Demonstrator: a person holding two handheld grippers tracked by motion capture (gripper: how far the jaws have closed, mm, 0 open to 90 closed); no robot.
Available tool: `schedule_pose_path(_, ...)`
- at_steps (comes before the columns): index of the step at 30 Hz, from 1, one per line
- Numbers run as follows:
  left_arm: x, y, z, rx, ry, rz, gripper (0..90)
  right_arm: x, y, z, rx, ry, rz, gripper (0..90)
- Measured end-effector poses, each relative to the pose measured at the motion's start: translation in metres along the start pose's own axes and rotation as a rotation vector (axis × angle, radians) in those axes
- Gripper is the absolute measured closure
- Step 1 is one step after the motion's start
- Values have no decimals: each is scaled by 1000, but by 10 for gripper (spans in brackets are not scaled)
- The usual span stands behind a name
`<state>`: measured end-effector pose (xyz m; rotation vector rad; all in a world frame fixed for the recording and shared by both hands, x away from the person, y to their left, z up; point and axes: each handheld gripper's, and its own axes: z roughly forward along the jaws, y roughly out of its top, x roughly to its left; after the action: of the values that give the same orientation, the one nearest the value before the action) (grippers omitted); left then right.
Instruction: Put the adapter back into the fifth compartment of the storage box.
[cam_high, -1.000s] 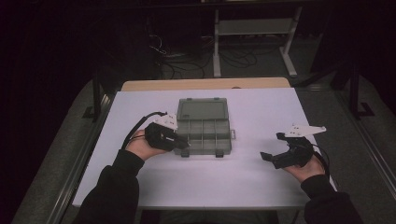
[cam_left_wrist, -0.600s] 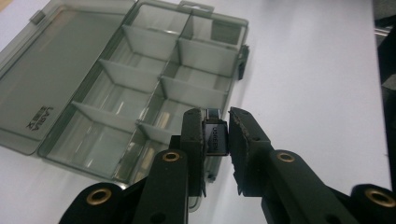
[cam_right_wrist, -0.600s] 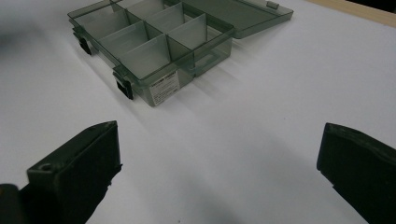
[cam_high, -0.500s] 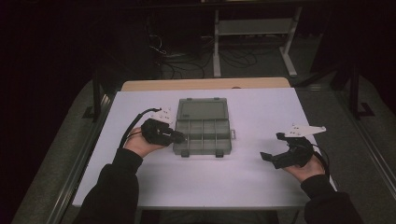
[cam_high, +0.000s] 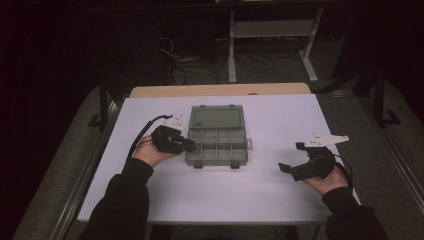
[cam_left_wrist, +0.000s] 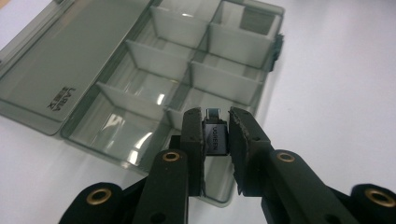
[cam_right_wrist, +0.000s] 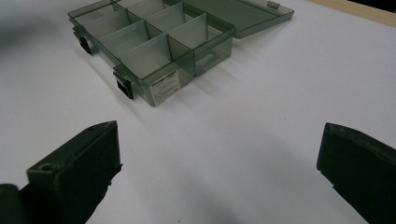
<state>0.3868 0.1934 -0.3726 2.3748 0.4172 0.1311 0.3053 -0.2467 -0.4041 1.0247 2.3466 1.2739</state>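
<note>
The adapter's (cam_left_wrist: 215, 135) lower half is hiding between the left tongs (cam_left_wrist: 215, 128), which are clamping it over the organizer box (cam_left_wrist: 154, 88); the right tongs (cam_right_wrist: 219, 154) are gaping wide, touching nothing.

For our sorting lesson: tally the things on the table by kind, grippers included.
Grippers: 2, left and right
Organiser box: 1
Adapter: 1
Total: 4

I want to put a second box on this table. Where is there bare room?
The widest free patch lies between the box and the right hand-held gripper. The strip along the table's near edge, between the two forearms, is bare too. It is crowded at the box's left end, where the left hand-held gripper holds an adapter.
</note>
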Motion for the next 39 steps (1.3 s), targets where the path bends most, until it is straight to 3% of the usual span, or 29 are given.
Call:
schedule_pose_path(14,8,0,18,35,3,-7,766,0,0,1,2,2,-3,0)
schedule_pose_path(35,13,-4,37,131,11,-22,763,1,0,1,3,4,-4,0)
schedule_pose_path(39,13,-4,36,121,-2,-30,700,1,0,1,2,4,-4,0)
